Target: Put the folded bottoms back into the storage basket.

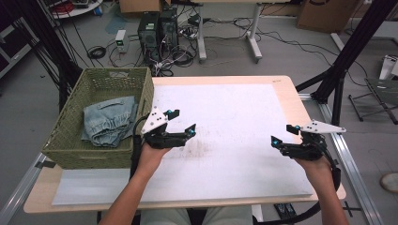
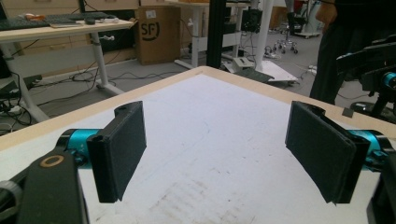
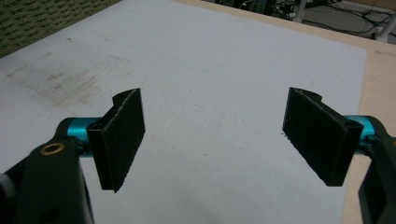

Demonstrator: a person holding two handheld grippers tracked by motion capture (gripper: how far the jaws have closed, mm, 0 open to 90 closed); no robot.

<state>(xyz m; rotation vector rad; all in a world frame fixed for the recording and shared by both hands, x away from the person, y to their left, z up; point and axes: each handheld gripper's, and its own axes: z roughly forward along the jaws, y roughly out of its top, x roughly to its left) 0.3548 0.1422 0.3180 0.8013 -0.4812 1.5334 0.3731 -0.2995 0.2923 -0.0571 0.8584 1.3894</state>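
Left claw [image 1: 182,122] (flat black pads agape) beside woven basket [image 1: 70,154] of folded denim [image 1: 109,121]

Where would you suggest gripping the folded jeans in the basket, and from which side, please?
Probably from above: the woven basket walls block any sideways approach. Pinch the bunched, gathered fold at the near end of the folded jeans, where the cloth stands up in ridges. The open left gripper is nearest.
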